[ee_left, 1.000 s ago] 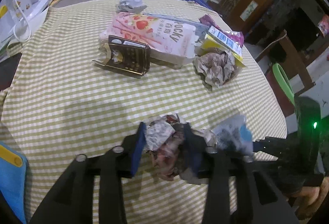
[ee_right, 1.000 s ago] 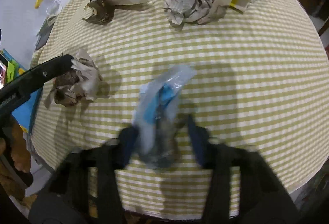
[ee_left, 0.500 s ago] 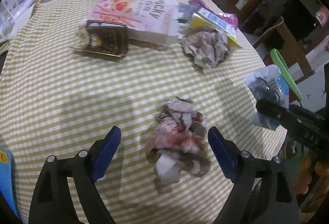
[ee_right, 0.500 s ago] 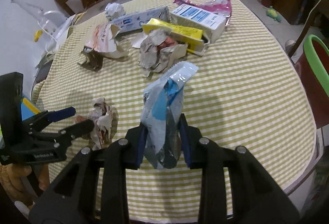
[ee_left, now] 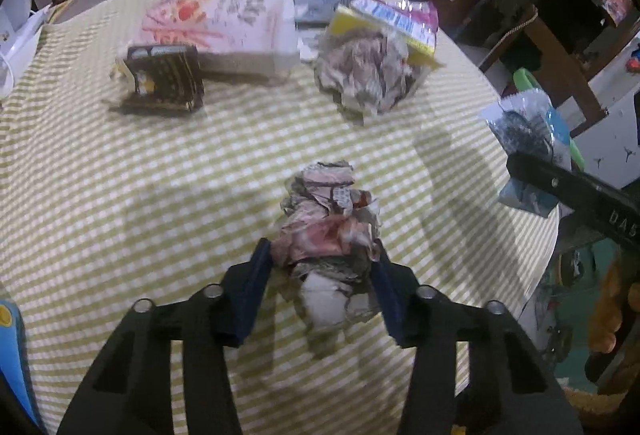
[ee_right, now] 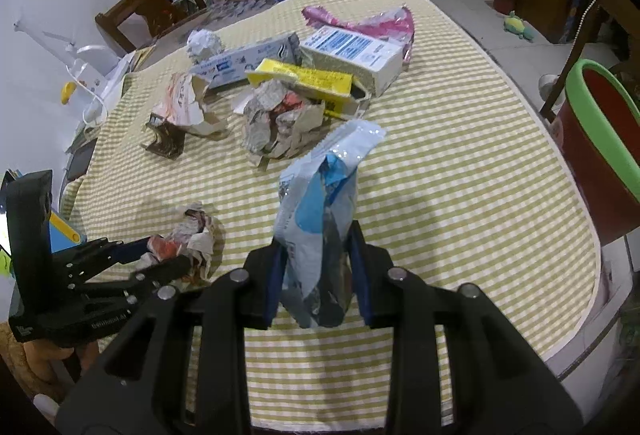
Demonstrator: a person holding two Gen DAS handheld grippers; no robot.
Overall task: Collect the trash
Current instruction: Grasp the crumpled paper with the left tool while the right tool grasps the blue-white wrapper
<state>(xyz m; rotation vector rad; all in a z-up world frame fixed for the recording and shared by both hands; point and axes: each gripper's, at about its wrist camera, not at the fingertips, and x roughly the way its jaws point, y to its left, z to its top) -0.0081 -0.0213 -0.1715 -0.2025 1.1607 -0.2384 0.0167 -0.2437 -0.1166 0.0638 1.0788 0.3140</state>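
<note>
A crumpled, reddish printed paper ball lies on the yellow-checked table. My left gripper straddles it, its jaws closing with both blue pads pressed against the ball's sides. The right wrist view shows the same grip, left gripper on the paper ball, near the table's left edge. My right gripper is shut on a blue and white plastic wrapper held upright above the cloth. From the left wrist view that wrapper hangs at the right, past the table edge.
A red bin with a green rim stands beside the table on the right. Farther back lie a bigger crumpled newspaper, a yellow box, a white and blue carton, a pink wrapper, a pink snack box and a dark box.
My left jaws spread wide around the paper ball, then closed back onto it. My right gripper lifted the wrapper off the cloth and carried it up and to the right.
</note>
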